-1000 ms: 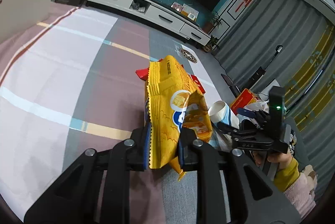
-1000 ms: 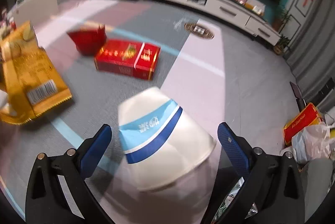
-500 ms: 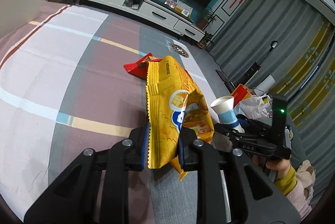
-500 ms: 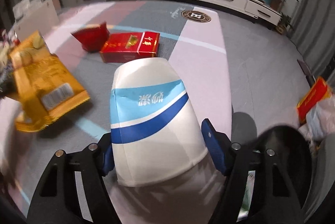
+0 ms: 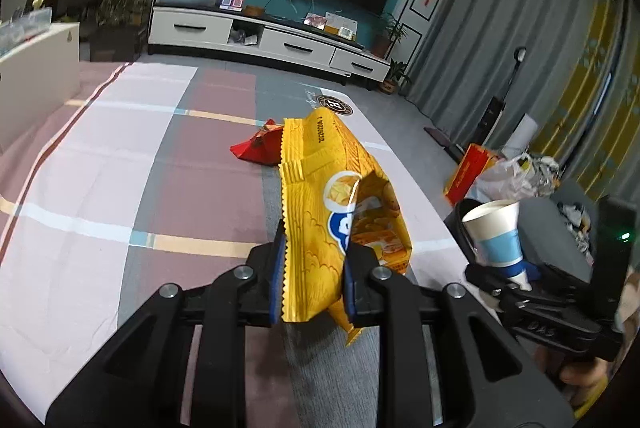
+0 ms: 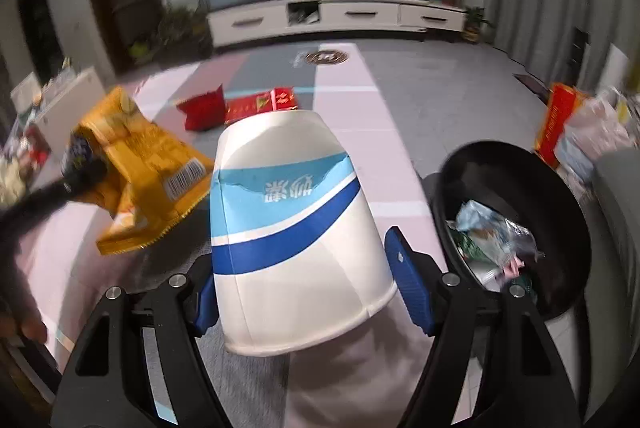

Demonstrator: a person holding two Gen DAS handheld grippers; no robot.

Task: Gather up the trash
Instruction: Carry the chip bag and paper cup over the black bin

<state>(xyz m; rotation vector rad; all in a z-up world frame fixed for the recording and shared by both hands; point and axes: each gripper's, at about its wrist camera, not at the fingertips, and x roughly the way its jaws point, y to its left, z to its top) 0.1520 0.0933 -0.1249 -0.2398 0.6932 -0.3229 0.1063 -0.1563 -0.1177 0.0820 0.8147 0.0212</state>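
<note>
My left gripper is shut on a yellow chip bag and holds it up above the carpet. The bag also shows at the left of the right wrist view. My right gripper is shut on a white paper cup with blue bands, held off the floor. The cup shows in the left wrist view at the right. A black trash bin with wrappers inside stands just right of the cup.
A red wrapper and a red carton lie on the striped carpet ahead. An orange box and plastic bags sit at the right. A white TV cabinet lines the far wall.
My right gripper closed on the paper cup and lifted it, and the black bin has come into view beside it. My left gripper kept hold of the chip bag and rose.
</note>
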